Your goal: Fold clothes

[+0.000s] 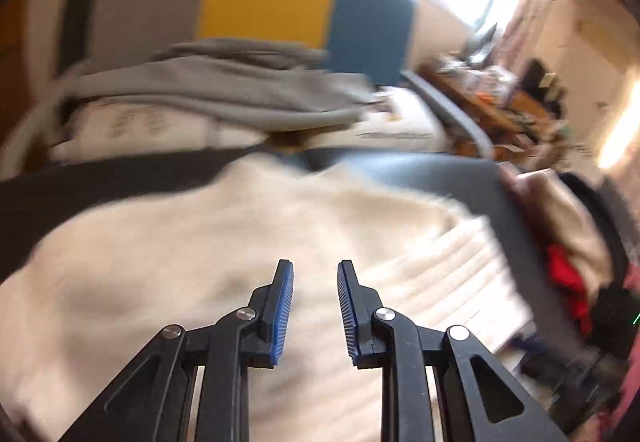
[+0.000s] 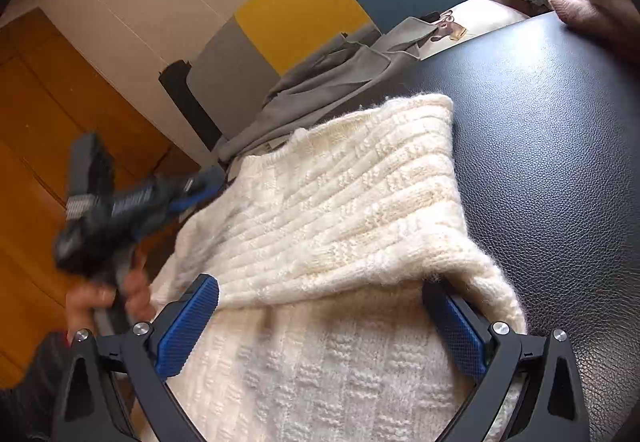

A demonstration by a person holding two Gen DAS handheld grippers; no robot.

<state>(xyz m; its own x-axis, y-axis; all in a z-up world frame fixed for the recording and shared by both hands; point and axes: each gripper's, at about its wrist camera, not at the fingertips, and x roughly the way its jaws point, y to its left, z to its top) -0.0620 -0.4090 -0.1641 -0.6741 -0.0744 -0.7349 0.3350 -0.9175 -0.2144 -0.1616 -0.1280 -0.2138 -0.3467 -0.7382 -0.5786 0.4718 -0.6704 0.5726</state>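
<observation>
Right gripper [image 2: 320, 316]: jaws spread wide, blue pads [image 2: 186, 326] on either side of a folded edge of the cream knit sweater [image 2: 340, 202]; nothing clamped. The fold's thick lip lies between the fingertips, the knit running under the gripper and away ahead of it.

Sweater: ribbed, fuzzy, doubled over on itself, lying on a dark textured table [image 2: 560, 162]. The bare tabletop extends to the right of the gripper and beyond.

Left gripper [image 1: 315, 308]: jaws parted by a narrow gap, holding nothing, poised above the cream sweater [image 1: 200, 262], which fills the view below and ahead of it. This view is motion-blurred. In the right wrist view the same tool [image 2: 120, 210] appears blurred to the left of the right gripper, gripped by a hand [image 2: 104, 302], just beside the sweater's left edge.

Ahead of both grippers, past the sweater: a grey garment [image 2: 328, 90] heaped at the table's far edge. Behind it, a panel in grey, yellow and blue bands [image 2: 304, 14].

Far right of the right gripper: a pale pink knit item [image 2: 592, 2] at the table's corner.

Left of the right gripper, beyond the table: orange wooden floor [image 2: 48, 146].
</observation>
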